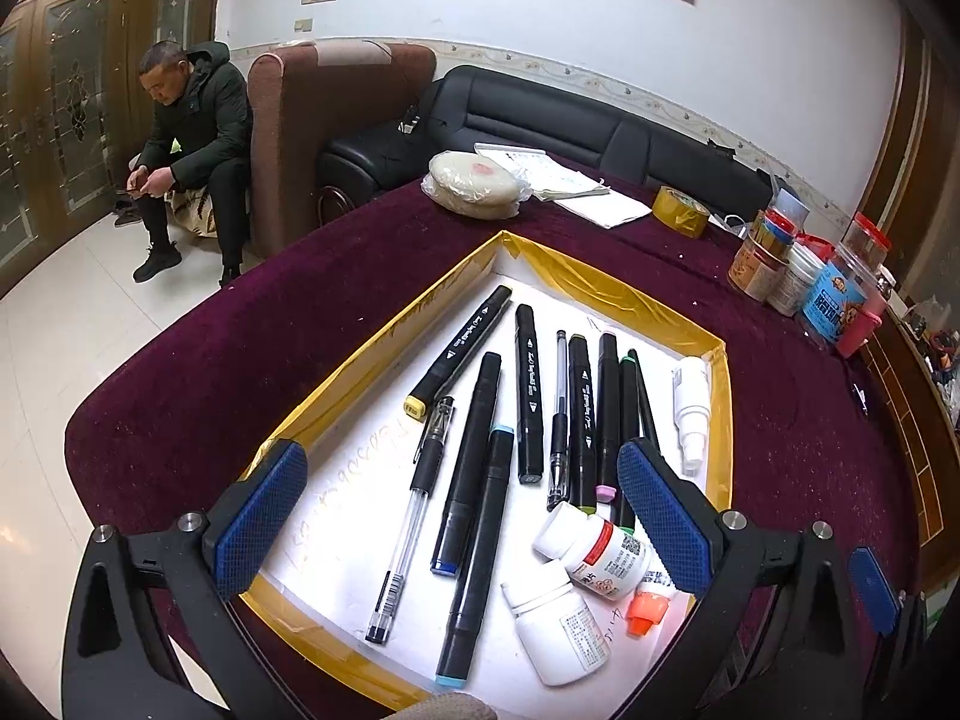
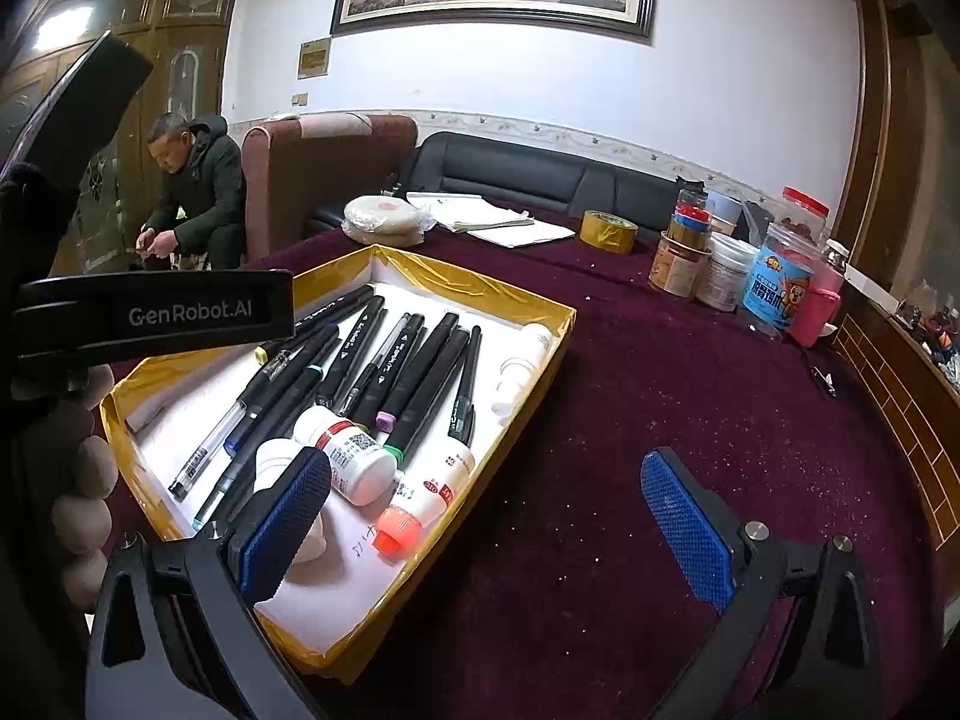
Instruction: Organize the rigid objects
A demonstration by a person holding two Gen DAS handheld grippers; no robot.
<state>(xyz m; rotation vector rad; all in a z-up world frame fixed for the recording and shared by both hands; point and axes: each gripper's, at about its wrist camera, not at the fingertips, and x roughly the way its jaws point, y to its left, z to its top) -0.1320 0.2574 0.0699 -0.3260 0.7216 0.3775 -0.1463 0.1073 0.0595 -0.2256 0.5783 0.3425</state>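
My left gripper [image 1: 462, 534] hung with its jaws spread wide over the near end of the gold-taped tray [image 1: 723, 420], gripping nothing. My right gripper [image 2: 486, 528] was likewise spread apart, one finger over the tray's corner, the other above the maroon tablecloth [image 2: 690, 396]. That finger hid part of a plain white bottle [image 2: 276, 462]. Inside the tray lay black markers [image 1: 528, 390], clear gel pens [image 1: 408, 516], a red-labelled pill bottle [image 1: 594, 552] and an orange-capped tube [image 2: 414, 510], its label unreadable.
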